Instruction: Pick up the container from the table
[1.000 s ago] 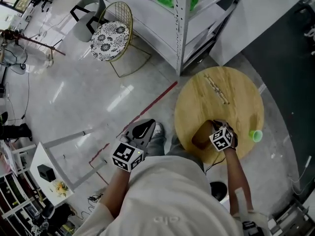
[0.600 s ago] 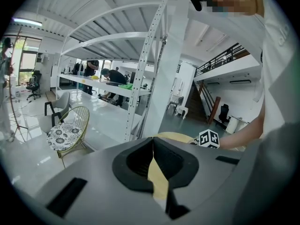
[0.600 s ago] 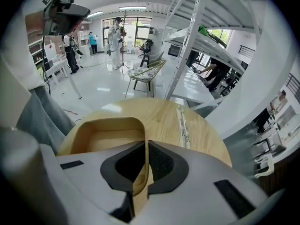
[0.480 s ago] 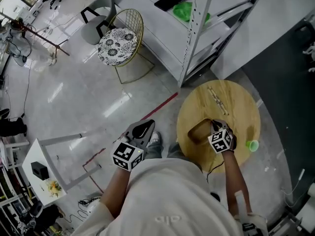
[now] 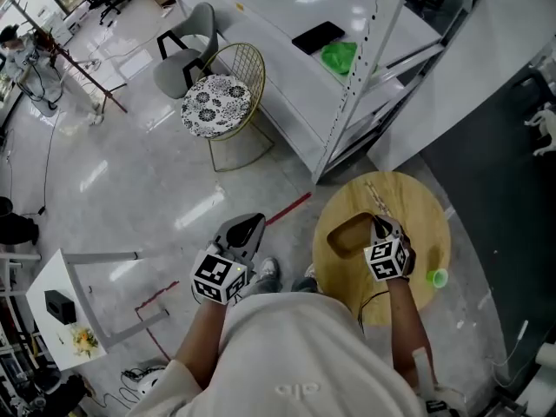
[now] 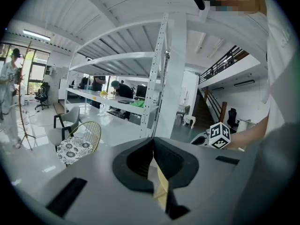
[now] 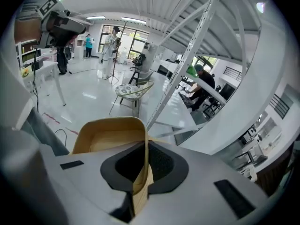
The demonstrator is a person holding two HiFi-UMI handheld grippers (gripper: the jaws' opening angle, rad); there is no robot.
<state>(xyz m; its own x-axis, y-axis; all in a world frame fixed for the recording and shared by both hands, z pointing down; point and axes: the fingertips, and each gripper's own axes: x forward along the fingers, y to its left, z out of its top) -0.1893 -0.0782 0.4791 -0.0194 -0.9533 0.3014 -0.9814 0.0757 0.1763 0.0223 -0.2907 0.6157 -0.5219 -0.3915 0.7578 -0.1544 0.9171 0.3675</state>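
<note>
My right gripper (image 5: 380, 226) is shut on the right wall of the tan wooden container (image 5: 351, 235) and holds it over the left part of the round wooden table (image 5: 417, 224). In the right gripper view the thin wall runs straight between the closed jaws of this gripper (image 7: 146, 148), and the container's open tray (image 7: 108, 136) sticks out to the left. My left gripper (image 5: 247, 227) hangs over the floor to the left of the table, away from the container. In its own view the left gripper (image 6: 153, 145) has its jaws together with nothing held.
A small green cup (image 5: 437, 277) stands at the table's right edge, and thin wooden sticks (image 5: 379, 200) lie at its far side. Behind it stand a white shelf rack (image 5: 365, 68) and a wire chair with a patterned cushion (image 5: 213, 102). A small white side table (image 5: 52, 285) is at lower left.
My right gripper has lifted the container up off the table top, and its open tray now tilts toward the camera. My left gripper has risen slightly.
</note>
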